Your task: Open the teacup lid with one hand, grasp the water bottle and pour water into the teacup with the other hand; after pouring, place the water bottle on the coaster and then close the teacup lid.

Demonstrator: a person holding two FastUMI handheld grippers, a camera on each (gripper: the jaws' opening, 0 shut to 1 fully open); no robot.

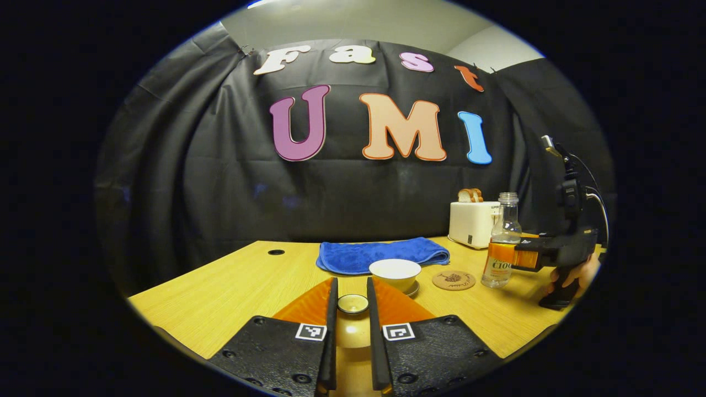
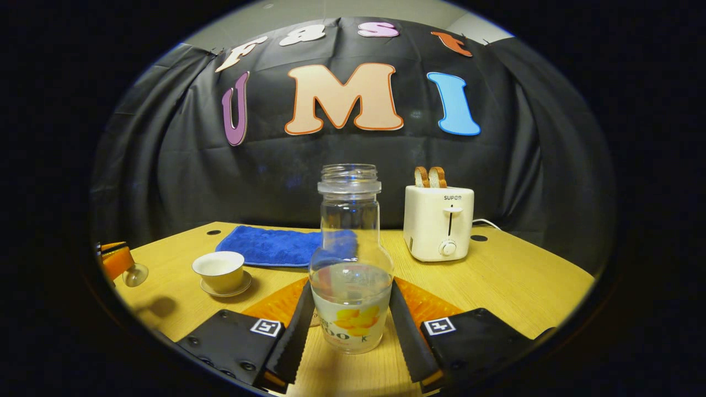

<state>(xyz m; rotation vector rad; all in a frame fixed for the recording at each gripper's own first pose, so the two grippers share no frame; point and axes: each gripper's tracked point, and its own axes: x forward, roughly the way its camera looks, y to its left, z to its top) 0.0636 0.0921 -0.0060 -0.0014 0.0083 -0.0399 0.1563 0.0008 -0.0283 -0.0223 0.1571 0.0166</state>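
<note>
While my left claw [image 1: 352, 300] sits level and low over the bench [image 1: 231, 286], its own view shows the two fingers closed on the teacup lid [image 1: 353, 303], which is held between them off the cup. Just past the tips, at about one o'clock, the teacup [image 1: 395, 273] stands open on its saucer [image 1: 412, 289]. The coaster [image 1: 453, 280] lies bare at two o'clock, and the water bottle [image 1: 502, 242] stands upright just beside it, farther right. My right claw [image 1: 524, 258] reaches in from three o'clock, level with the bottle's label, my hand [image 1: 579, 273] wrapped round the grip below. A blue towel [image 1: 380, 255] lies folded at twelve o'clock behind the cup, and a white toaster [image 1: 473, 223] stands behind the bottle.

In the right claw's view, the bottle [image 2: 351, 259] is dead ahead at twelve o'clock, upright on the bench, uncapped and partly filled. My fingers [image 2: 295, 331] flank its lower body on either side; whether they press the glass I cannot tell. The cup [image 2: 219, 271] sits at ten o'clock, and my left claw [image 2: 124, 264] holds the lid [image 2: 135, 274] at nine o'clock, raised above the bench. The toaster [image 2: 438, 223] stands at one o'clock, with the towel [image 2: 270, 245] at eleven.
</note>
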